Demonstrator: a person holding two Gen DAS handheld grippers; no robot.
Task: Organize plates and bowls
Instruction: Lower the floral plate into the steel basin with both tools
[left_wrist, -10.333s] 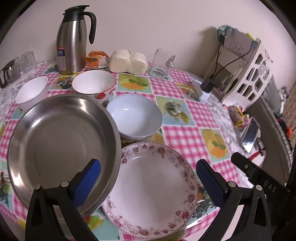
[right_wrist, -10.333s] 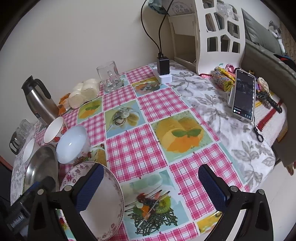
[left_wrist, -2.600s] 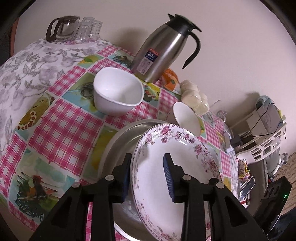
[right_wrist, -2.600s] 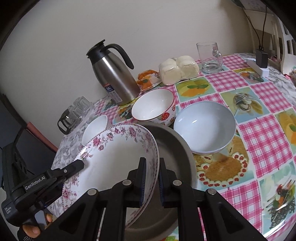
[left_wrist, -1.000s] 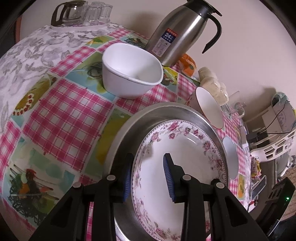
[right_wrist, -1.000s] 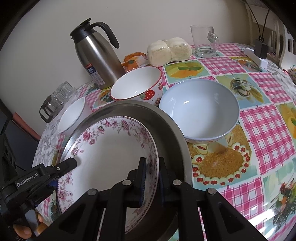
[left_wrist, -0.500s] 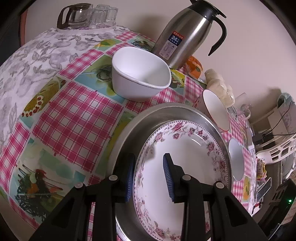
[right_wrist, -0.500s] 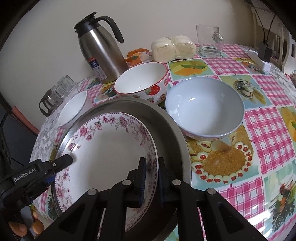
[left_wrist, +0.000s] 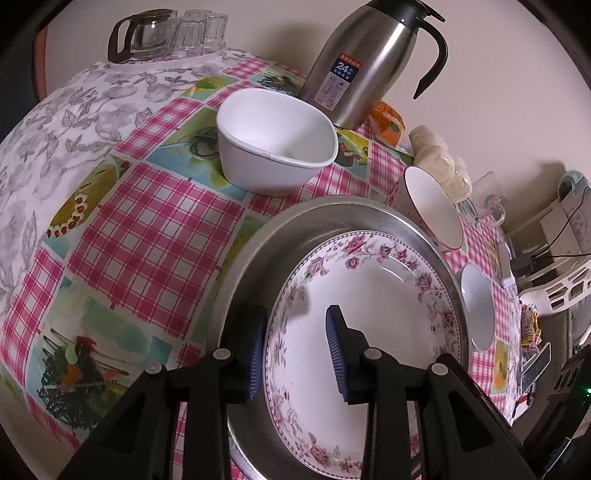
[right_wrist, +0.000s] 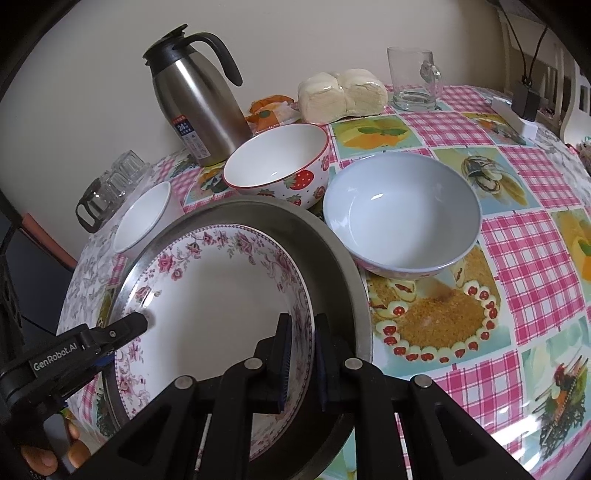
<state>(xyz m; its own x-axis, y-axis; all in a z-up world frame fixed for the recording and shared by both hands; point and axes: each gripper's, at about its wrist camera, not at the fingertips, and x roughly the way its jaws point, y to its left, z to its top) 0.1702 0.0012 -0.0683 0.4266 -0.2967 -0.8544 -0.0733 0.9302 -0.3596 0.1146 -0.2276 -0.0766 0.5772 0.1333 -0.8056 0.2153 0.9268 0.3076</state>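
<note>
The floral-rimmed plate (left_wrist: 369, 310) (right_wrist: 218, 295) lies inside the large steel pan (left_wrist: 325, 218) (right_wrist: 332, 251). My left gripper (left_wrist: 295, 350) straddles the plate's left rim, one blue pad outside and one inside, with a gap showing. My right gripper (right_wrist: 301, 354) is shut on the plate's right rim. A white bowl (left_wrist: 275, 147) (right_wrist: 142, 218), a strawberry bowl (right_wrist: 277, 162) (left_wrist: 432, 206) and a pale blue bowl (right_wrist: 402, 210) (left_wrist: 476, 306) stand around the pan.
A steel thermos jug (right_wrist: 199, 99) (left_wrist: 362, 55), wrapped buns (right_wrist: 343, 94), a glass mug (right_wrist: 413, 79) and a glass pitcher with glasses (left_wrist: 166, 35) stand along the back. A charger (right_wrist: 524, 107) sits at the far right.
The plate, held tilted above the pan 2.6 s ago, has come down to lie flat in the pan. My left gripper's pads have spread slightly at the rim.
</note>
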